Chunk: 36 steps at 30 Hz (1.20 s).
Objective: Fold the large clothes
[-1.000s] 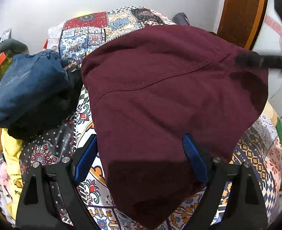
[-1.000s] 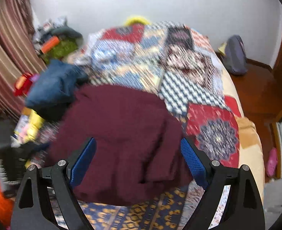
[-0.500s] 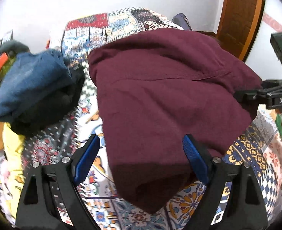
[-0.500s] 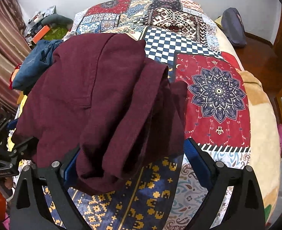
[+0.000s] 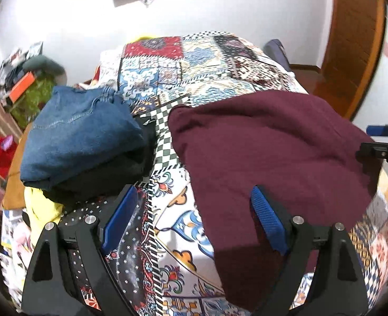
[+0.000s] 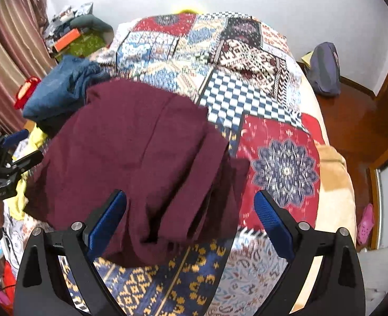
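Patchwork bedding (image 6: 270, 158) in reds, blues and checks covers the bed, with white walls behind and wooden floor to the right. On it lies the maroon garment (image 5: 273, 152), already folded into a thick, roughly rectangular bundle toward the near edge of the bed; a stack topped by folded blue jeans (image 5: 80, 134) sits just beside it on the left, apart from it by a strip of checked cover.

Both tongs are spread wide and hold nothing. The left gripper (image 5: 191, 218) hovers over the bundle's near left edge, its right pad above maroon cloth and its left pad over bare cover. The right gripper (image 6: 191, 218) hangs above the near right corner, where several layered folds (image 6: 194, 184) show.

The cloth looks soft, fairly heavy and limp, a knit or fleece that will sag and slide apart if lifted by one layer. My judgement is to pinch through all the layers at a near corner or along the folded edge, one gripper on each side.

Compared with half a second ago, the left camera has pulled back and swung left, so the jeans fill more of its view and the garment sits further right; the right camera has also lifted away from the cloth
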Each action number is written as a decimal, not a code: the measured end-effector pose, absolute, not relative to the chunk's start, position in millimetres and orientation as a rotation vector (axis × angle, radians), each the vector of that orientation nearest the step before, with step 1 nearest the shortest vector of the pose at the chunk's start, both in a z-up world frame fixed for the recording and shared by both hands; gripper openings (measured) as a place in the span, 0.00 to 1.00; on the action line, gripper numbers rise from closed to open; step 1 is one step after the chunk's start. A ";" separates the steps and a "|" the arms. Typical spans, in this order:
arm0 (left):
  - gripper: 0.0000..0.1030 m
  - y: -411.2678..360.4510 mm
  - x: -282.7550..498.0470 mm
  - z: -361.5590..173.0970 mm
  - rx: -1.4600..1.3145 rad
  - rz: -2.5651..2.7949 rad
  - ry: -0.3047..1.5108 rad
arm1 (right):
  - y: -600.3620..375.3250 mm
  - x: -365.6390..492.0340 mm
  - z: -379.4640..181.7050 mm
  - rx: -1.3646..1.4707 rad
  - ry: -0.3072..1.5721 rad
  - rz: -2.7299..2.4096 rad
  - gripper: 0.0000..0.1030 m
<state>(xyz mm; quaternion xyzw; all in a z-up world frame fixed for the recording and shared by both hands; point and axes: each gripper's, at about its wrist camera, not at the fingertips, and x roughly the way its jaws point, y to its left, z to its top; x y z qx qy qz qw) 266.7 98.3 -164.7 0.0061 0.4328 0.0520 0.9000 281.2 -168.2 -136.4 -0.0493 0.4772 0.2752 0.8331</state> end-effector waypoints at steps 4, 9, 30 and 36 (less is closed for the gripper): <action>0.86 117.6 284.1 -180.0 -0.118 0.055 0.980 | -169.9 302.9 -146.6 -0.049 1.048 0.606 0.94; 0.91 141.2 297.2 -207.0 -0.385 -0.054 1.059 | -182.7 328.6 -185.6 0.090 1.176 0.679 0.97; 0.77 134.8 320.1 -248.6 -0.721 -0.267 1.148 | -177.4 354.9 -237.4 0.443 1.384 0.822 1.00; 0.62 117.1 312.6 -229.2 -0.620 -0.236 1.114 | -180.8 346.9 -220.5 0.459 1.349 0.832 0.57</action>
